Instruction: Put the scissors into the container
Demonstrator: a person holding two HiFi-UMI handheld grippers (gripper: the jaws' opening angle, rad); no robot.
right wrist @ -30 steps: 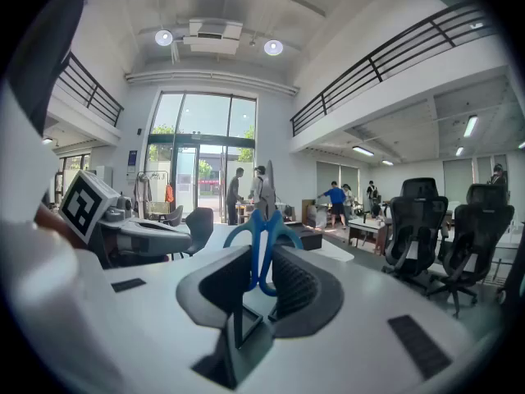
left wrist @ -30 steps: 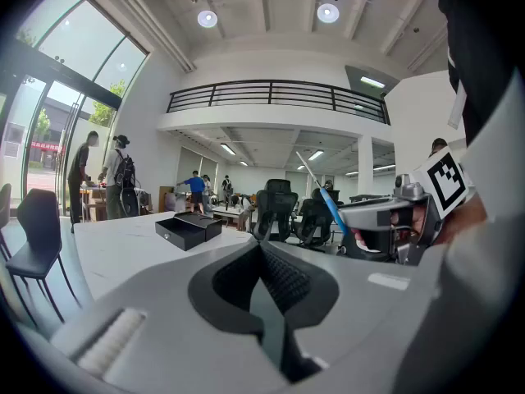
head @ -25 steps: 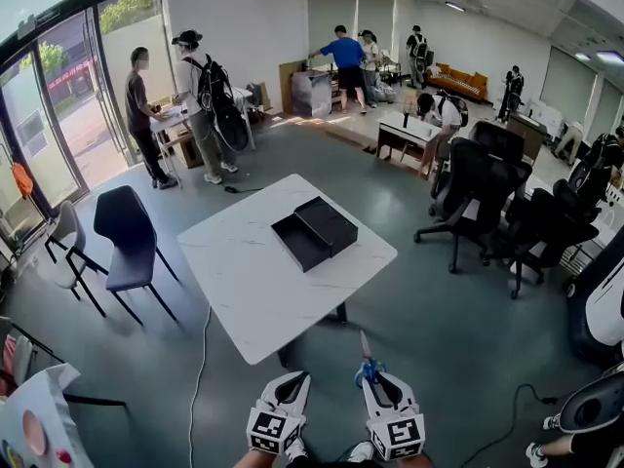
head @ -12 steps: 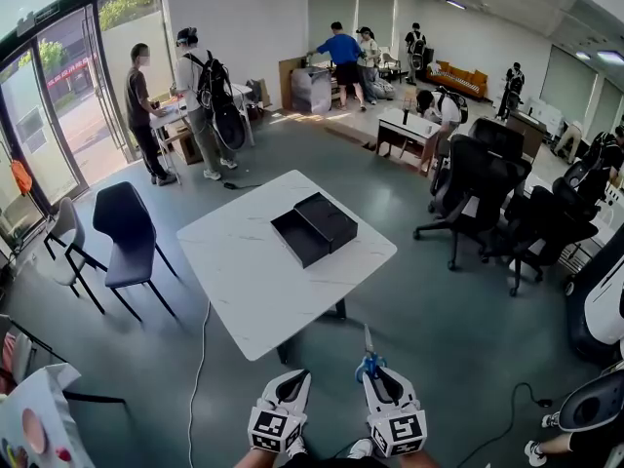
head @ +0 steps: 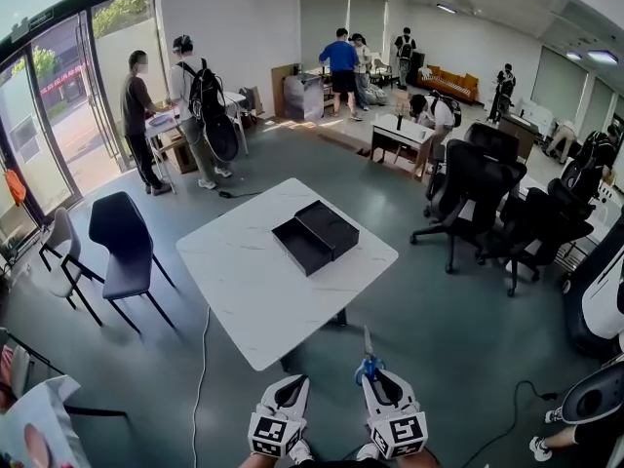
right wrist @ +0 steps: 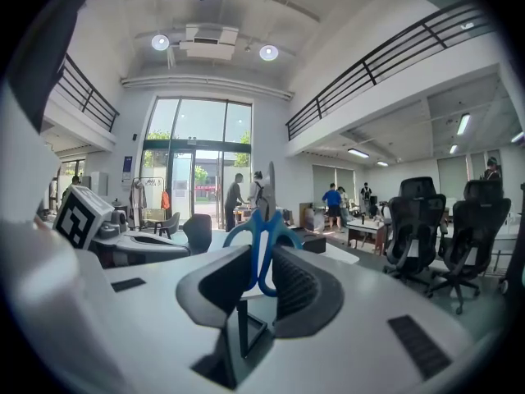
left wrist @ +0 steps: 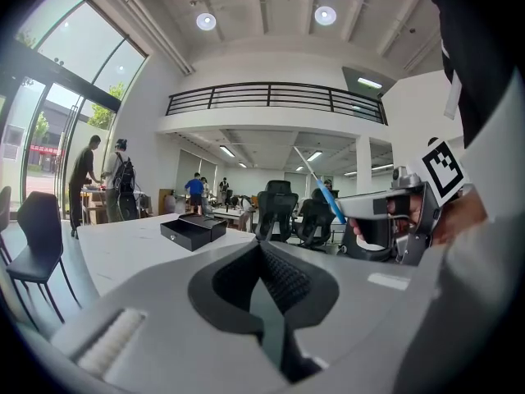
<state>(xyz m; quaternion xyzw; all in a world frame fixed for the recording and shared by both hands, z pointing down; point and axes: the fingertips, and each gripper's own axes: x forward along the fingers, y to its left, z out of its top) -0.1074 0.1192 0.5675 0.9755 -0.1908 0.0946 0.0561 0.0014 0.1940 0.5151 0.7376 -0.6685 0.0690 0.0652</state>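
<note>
Scissors still short of the container; hardly anything has moved in the last second.
The left claw (head: 288,383) is closed on nothing. The right claw (head: 376,378) grips the blue-handled scissors (head: 368,357), blades forward, low before the white tabletop (head: 244,291) as before. The open black container (head: 315,234) sits mid-tabletop, so the whole approach remains. Black chair (head: 119,237) left, office chairs (head: 478,188) right, people beyond.

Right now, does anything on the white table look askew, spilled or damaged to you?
Nothing stands out: the open black container lies flat on the table with its lid alongside, and the blue-handled scissors look intact in the right gripper.
</note>
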